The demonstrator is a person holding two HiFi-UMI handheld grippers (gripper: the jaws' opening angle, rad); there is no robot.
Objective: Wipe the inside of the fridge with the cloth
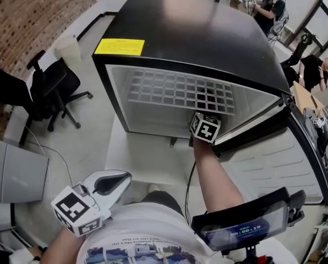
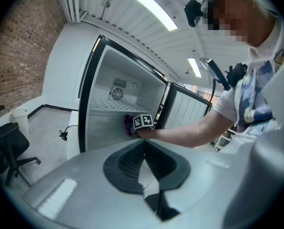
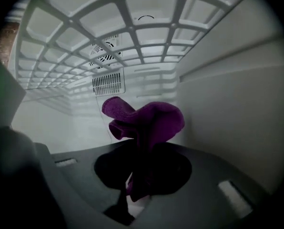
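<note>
Far left: brick wall (image 1: 37, 15), black office chair (image 1: 48, 89) on the floor beside it, well apart from the fridge.

Low left: left tool (image 1: 113, 181) held close to the torso, outside the fridge, aimed at the open front. Jaws clenched together, nothing between them.

Centre: black fridge (image 1: 197, 32) seen from above, yellow label (image 1: 119, 47) on the top near the front left corner. White interior, white wire shelf (image 1: 180, 92) across the upper part.

Right of centre: bare forearm (image 1: 213, 175) reaching in under the shelf at the right side of the opening. Marker cube (image 1: 205, 126) of the right tool just at the front edge, jaws out of sight in head view.

Right tool (image 3: 139, 147) in right gripper view: jaws clamped on a purple cloth (image 3: 147, 120), bunched and sticking up past the tips, tail hanging down between the pads. Cloth inside the fridge, under the shelf, near the right wall; contact with the wall not clear. Round fan grille (image 3: 105, 49) and slotted vent (image 3: 108, 83) on the back wall beyond it.

Right: door (image 1: 285, 164) swung open, white ribbed liner facing up.

Lower right: dark screen device (image 1: 244, 224) at chest level.

Top right: people (image 1: 269, 4) in the background, well apart from the fridge.
</note>
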